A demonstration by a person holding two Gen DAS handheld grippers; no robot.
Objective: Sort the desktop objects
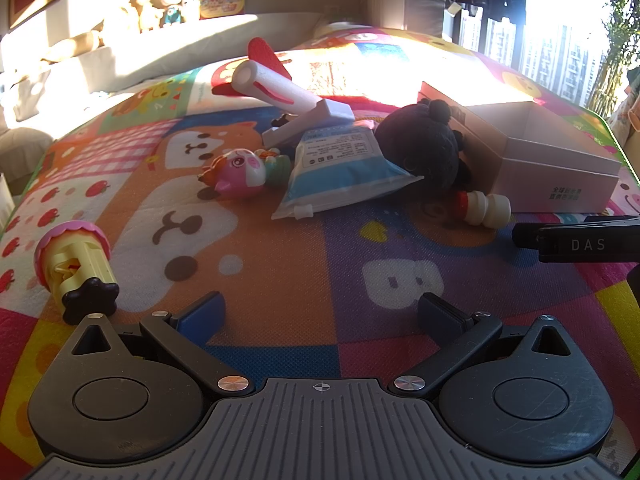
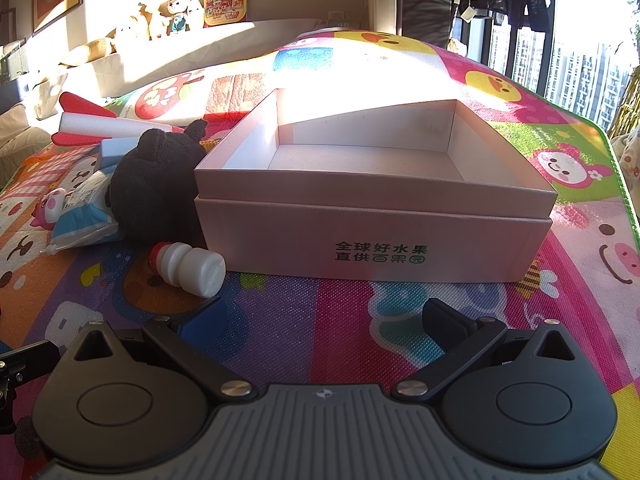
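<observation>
Toys are seen heaped at twelve o'clock of the wide-spread left gripper; only there is the cupcake toy shown. Box interior is revealed solely beyond the wide, empty right gripper.

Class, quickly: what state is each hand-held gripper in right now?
Left hand-held gripper: open, holding nothing.
Right hand-held gripper: open, holding nothing.

The pink box carries dark print on its front wall: 全球好水果 above 直供百果园 (the last characters green). Beside the box, a black bar reads "DAS".
</observation>
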